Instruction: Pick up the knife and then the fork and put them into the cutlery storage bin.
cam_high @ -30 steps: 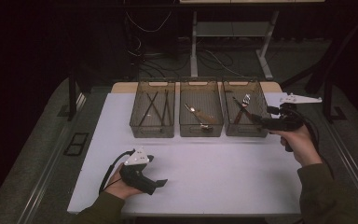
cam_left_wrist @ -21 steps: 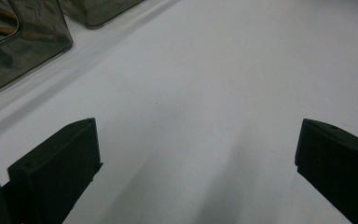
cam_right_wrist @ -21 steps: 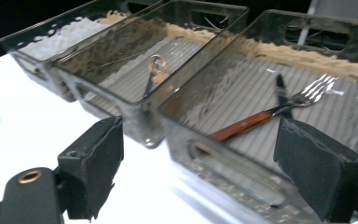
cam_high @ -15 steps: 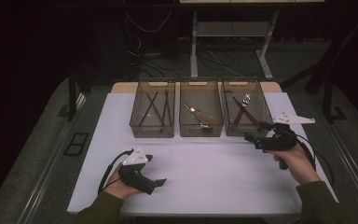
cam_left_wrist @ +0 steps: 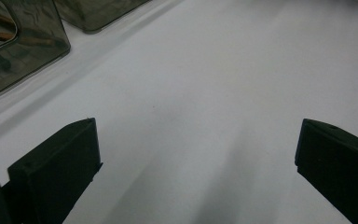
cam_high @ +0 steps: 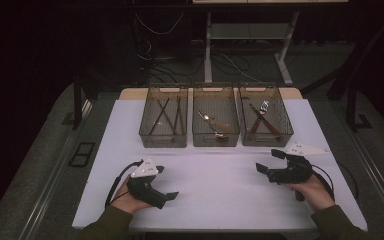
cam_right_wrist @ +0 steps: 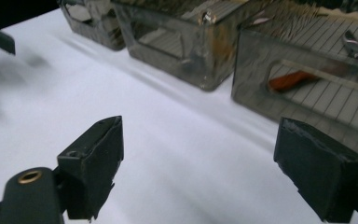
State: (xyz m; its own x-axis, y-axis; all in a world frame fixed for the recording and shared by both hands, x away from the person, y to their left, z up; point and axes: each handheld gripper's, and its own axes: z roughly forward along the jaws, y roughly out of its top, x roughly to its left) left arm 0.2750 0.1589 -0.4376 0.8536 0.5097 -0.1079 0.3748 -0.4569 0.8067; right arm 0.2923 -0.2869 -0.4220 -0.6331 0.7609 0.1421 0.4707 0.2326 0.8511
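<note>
Three smoky clear bins stand in a row at the back of the white table (cam_high: 215, 190). The left bin (cam_high: 162, 141) holds dark chopsticks (cam_high: 166, 114), the middle bin (cam_high: 215, 141) a spoon (cam_high: 211, 122), the right bin (cam_high: 269, 141) a fork and knife (cam_high: 261, 116). My left gripper (cam_high: 166, 183) rests low at the front left, open, with bare table between its jaws (cam_left_wrist: 196, 158). At the front right, my right gripper (cam_high: 270, 161) is open and empty, pointing left and toward the bins (cam_right_wrist: 205, 158).
Bin walls fill the top of the right gripper view, with an orange handle (cam_right_wrist: 291, 80) behind one wall. The bins' corners show at the top left of the left gripper view (cam_left_wrist: 23, 51). Dark floor, cables and a desk frame (cam_high: 250, 35) lie beyond the table.
My right gripper has come away from beside the right bin, moving toward the person and down to just above the table. The left gripper has stayed put.
</note>
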